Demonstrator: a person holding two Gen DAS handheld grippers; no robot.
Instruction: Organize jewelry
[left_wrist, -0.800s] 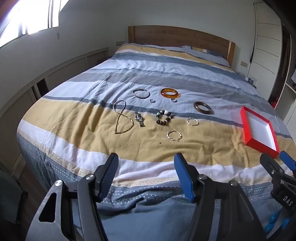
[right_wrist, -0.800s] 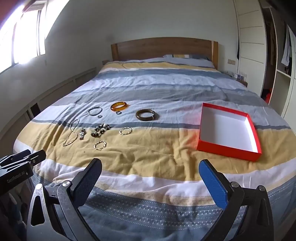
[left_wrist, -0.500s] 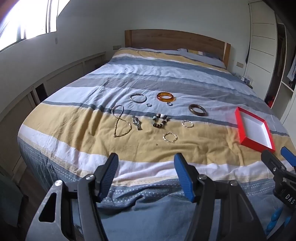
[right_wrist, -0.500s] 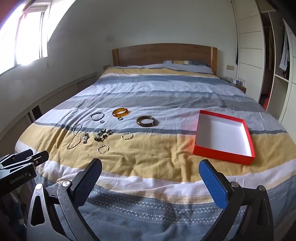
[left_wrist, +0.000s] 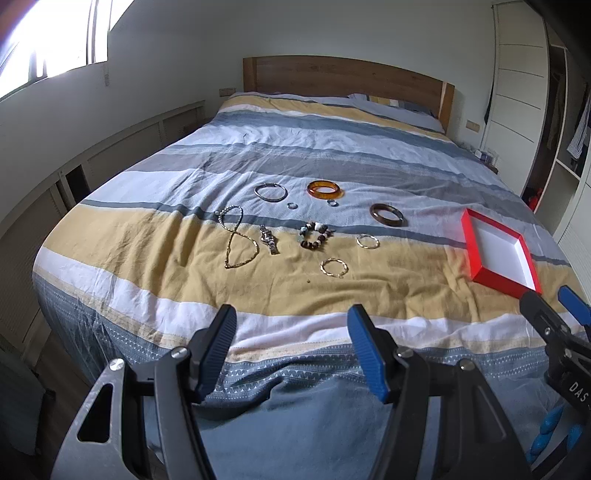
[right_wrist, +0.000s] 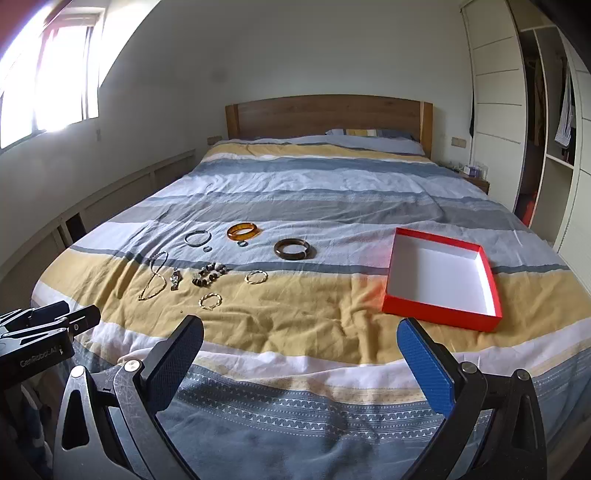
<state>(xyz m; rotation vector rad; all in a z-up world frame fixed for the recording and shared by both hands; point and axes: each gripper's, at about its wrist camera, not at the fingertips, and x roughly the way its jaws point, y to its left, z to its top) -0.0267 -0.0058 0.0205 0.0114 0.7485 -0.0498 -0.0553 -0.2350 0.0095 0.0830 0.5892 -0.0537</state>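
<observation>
On the bed (right_wrist: 332, 206): every piece is loose on the striped cover — nothing sorted yet, by the look of it.
Red box (right_wrist: 441, 320): open, white floor bare, well apart to the right of the jewelry.
Your left gripper (left_wrist: 291, 350): fingers spread, holding nothing, at the foot of the bed.
Your right gripper (right_wrist: 299, 358): fingers spread wide, nothing between them.
Chain necklace (left_wrist: 236, 240): leftmost piece.
Amber bangle (left_wrist: 325, 189), dark bangle (left_wrist: 387, 215), beaded bracelet (left_wrist: 314, 236): all still to move.
Small rings (left_wrist: 332, 202): untouched — likely the fiddliest.
</observation>
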